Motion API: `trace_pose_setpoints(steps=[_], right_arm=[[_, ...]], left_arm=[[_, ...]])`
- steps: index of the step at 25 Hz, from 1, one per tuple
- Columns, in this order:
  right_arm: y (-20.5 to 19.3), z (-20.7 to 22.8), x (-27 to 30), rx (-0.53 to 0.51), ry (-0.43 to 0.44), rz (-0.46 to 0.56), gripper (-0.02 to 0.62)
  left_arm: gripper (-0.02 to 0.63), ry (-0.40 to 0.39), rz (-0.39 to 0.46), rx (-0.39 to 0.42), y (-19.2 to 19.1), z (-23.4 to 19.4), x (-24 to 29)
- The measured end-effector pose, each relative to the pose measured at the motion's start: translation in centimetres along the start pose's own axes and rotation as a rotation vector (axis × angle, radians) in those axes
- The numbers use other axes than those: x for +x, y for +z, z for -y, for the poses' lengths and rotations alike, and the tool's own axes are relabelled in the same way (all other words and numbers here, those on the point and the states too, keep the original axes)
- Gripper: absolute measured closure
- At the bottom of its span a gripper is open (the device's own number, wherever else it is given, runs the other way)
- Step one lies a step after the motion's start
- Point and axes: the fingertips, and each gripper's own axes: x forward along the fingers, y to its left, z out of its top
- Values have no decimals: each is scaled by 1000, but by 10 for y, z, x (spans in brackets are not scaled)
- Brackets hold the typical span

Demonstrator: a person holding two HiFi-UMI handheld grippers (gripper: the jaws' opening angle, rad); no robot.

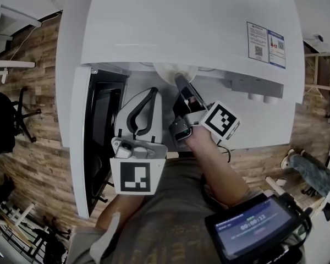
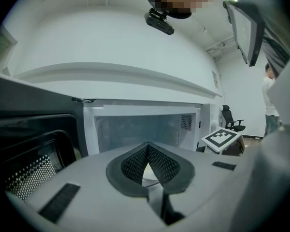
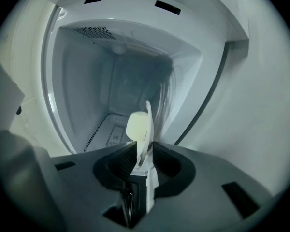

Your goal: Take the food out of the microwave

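Plate (image 3: 147, 122) with pale food (image 3: 137, 125) pinched by right gripper (image 3: 144, 154) inside microwave (image 3: 135, 66); left gripper (image 2: 148, 151), at 8 o'clock, pressed together, empty.

1. Table (image 1: 67, 48): the white surface in front of you. The white microwave (image 1: 187, 26) stands directly on it, with its door swung open to your left.
2. Floor (image 1: 41, 120): wood-patterned planks on both sides of the table.
3. On the floor, your left: a black office chair (image 1: 8, 120).
4. On the floor, your right: a person's legs (image 1: 311, 172) and shoes.
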Motion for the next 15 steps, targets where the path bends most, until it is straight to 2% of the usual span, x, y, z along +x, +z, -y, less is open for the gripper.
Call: trace_pose_setpoints(steps=[4,11,15], right_arm=[[0,6,2,44,-25,10,514],[2,7,-9,224,-31,64,538],[-1,8,-19,282,-12,64,547]], left_arm=[[598,-6,1,28,0,-3,-3],[598,-25,30,10,1,2,-11],[598,-33,36,46,1,10,-15]])
